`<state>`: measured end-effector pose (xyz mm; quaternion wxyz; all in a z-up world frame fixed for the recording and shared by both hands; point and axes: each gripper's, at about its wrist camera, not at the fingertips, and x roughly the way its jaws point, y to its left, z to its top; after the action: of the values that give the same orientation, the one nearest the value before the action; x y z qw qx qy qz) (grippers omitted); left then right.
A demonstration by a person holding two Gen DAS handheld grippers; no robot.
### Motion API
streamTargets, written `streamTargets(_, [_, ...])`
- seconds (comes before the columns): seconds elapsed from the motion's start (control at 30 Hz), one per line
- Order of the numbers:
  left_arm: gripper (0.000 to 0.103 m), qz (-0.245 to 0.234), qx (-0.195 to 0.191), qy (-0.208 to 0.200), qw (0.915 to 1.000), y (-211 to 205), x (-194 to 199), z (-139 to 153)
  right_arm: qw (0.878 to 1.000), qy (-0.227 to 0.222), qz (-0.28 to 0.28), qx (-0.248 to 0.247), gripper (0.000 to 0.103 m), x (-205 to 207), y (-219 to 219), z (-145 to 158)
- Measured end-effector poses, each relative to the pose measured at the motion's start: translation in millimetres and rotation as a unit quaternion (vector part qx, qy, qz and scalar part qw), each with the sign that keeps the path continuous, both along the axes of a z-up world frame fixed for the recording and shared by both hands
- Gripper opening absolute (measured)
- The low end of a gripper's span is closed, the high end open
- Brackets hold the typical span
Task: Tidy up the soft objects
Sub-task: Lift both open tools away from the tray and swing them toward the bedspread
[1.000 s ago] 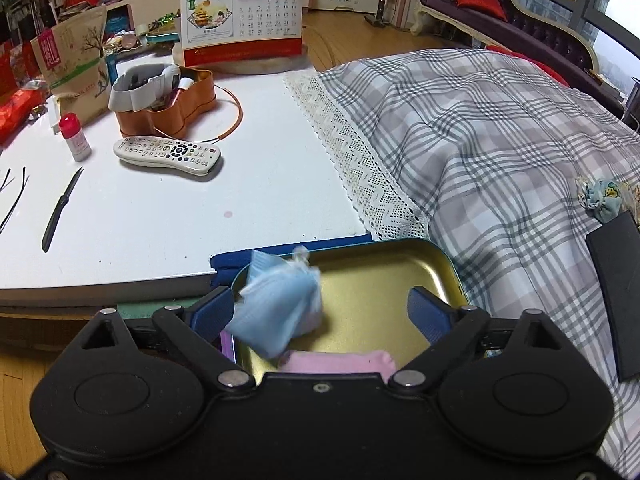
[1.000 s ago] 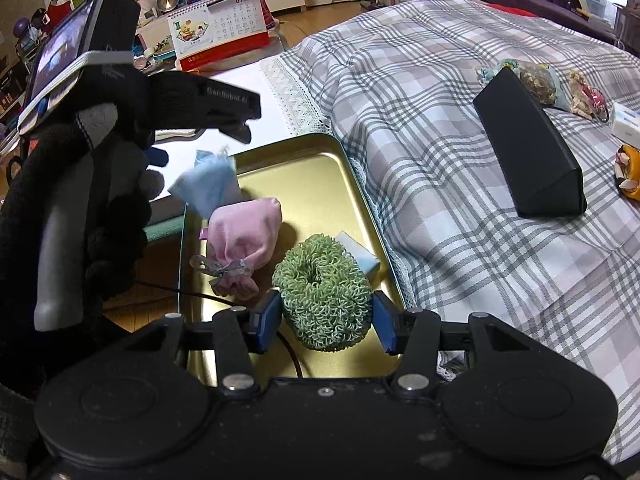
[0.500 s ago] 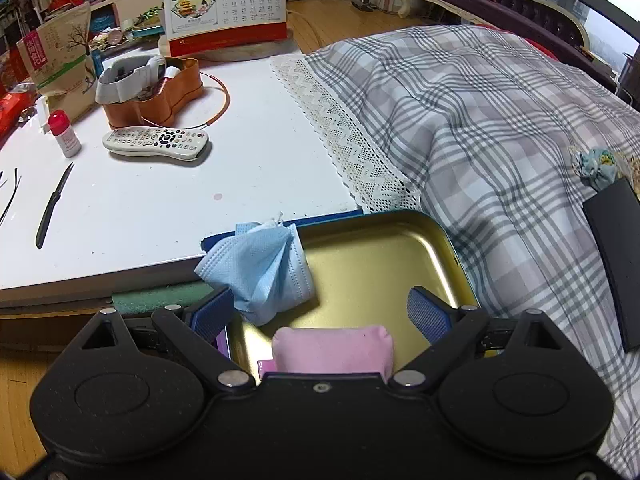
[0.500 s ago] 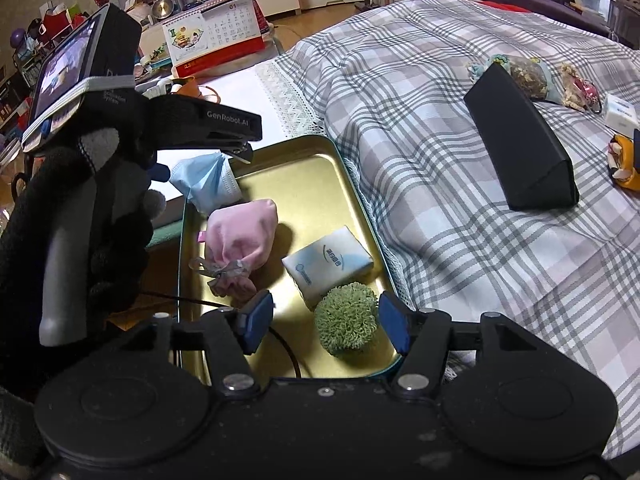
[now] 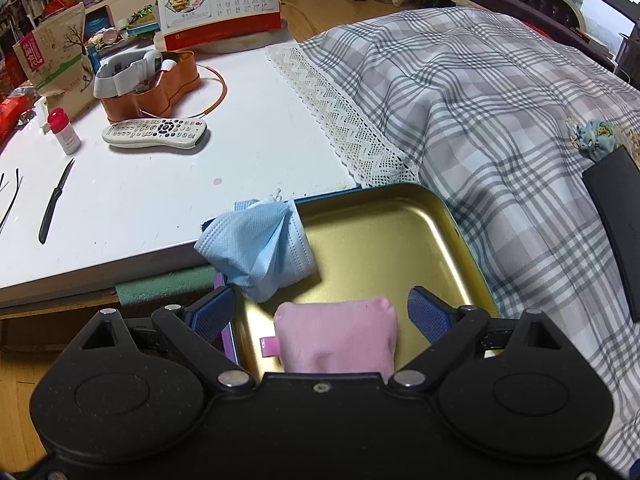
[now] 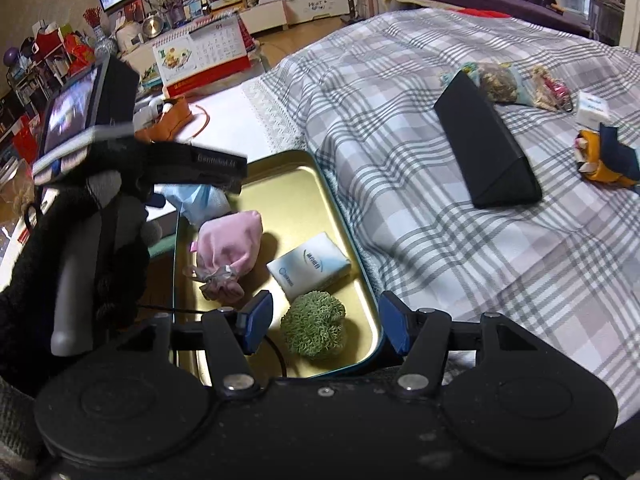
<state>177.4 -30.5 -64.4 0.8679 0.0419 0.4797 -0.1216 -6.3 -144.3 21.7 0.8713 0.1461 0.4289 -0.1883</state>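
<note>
A gold metal tray (image 5: pixel 400 240) (image 6: pixel 304 196) sits at the edge of the plaid cloth. In it lie a pink pouch (image 5: pixel 336 336) (image 6: pixel 230 244), a crumpled blue face mask (image 5: pixel 256 248) (image 6: pixel 196 202) draped over its far left rim, a white tissue pack (image 6: pixel 308 266) and a green fuzzy scrunchie (image 6: pixel 314 330). My left gripper (image 5: pixel 320 312) is open above the pink pouch, holding nothing. My right gripper (image 6: pixel 324 326) is open, its pads either side of the scrunchie without touching it.
On the plaid cloth (image 6: pixel 440 200) lie a black wedge-shaped case (image 6: pixel 484 148), a small floral pouch (image 5: pixel 594 142), sachets (image 6: pixel 500 84) and an orange and navy soft item (image 6: pixel 608 158). The white table (image 5: pixel 160 184) holds a remote (image 5: pixel 154 134), a knife (image 5: pixel 54 202), an orange box (image 5: pixel 150 82) and a calendar (image 5: pixel 218 4).
The left gripper let go of the blue mask, which now rests on the tray rim. The right gripper opened and released the green scrunchie into the tray, then drew back.
</note>
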Motion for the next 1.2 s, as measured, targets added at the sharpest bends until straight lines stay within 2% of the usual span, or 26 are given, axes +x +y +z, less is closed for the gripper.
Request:
streamTargets(0.4, [0.090, -0.015, 0.012, -0.023, 0.9995, 10, -40, 30, 0.998, -0.038, -0.035, -0.036, 0.058, -56, -15, 41])
streamTargets(0.73, [0.090, -0.040, 0.004, -0.068, 0.9968, 9, -71, 89, 0.988, -0.090, -0.100, -0.082, 0.058, -122, -47, 94])
streamTargets(1.0, [0.090, -0.091, -0.027, -0.077, 0.9924, -12, -104, 126, 0.960, -0.137, -0.183, -0.159, 0.059, -180, -79, 150])
streamTargets(1.2, [0.090, -0.124, -0.062, -0.095, 0.9858, -8, -121, 175, 0.928, -0.169, -0.255, -0.215, 0.059, -224, -104, 198])
